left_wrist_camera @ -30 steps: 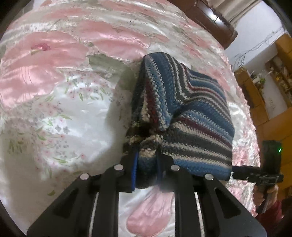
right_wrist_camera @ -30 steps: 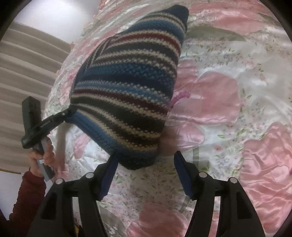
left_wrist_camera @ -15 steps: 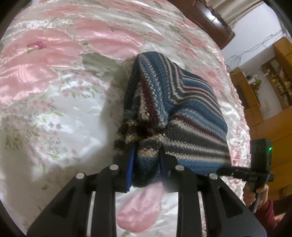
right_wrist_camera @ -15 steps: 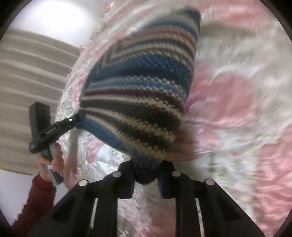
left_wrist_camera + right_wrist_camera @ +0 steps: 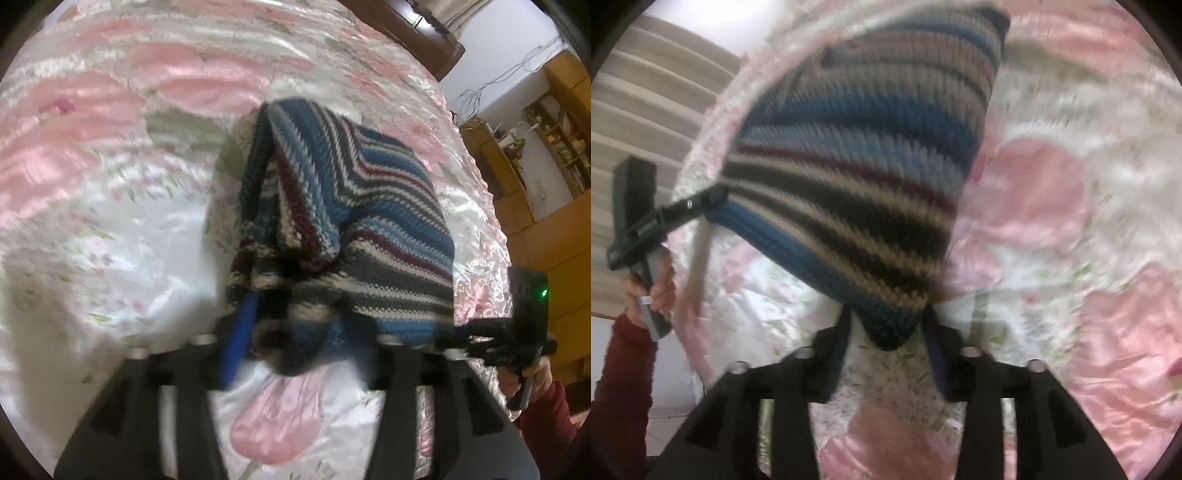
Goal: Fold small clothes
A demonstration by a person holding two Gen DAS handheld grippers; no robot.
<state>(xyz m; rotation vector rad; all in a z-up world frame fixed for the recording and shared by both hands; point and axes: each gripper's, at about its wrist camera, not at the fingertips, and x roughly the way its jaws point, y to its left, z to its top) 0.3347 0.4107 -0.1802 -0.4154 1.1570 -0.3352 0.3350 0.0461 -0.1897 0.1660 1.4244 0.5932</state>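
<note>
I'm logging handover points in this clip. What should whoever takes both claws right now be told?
Left claw: a corner of the striped knit sits between its fingers; blur hides how tight the hold is.
Right claw: another corner of the knit hangs between its fingers, which stand apart from it.
The knit is lifted and doubled over above the pink floral bedspread.
Done: picked up and bunched into a rough fold.
Left: lay it flat, square the edges, let go.

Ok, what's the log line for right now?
left claw: gripping striped knit | right claw: at other corner, grip unclear | underneath: bedspread
</note>
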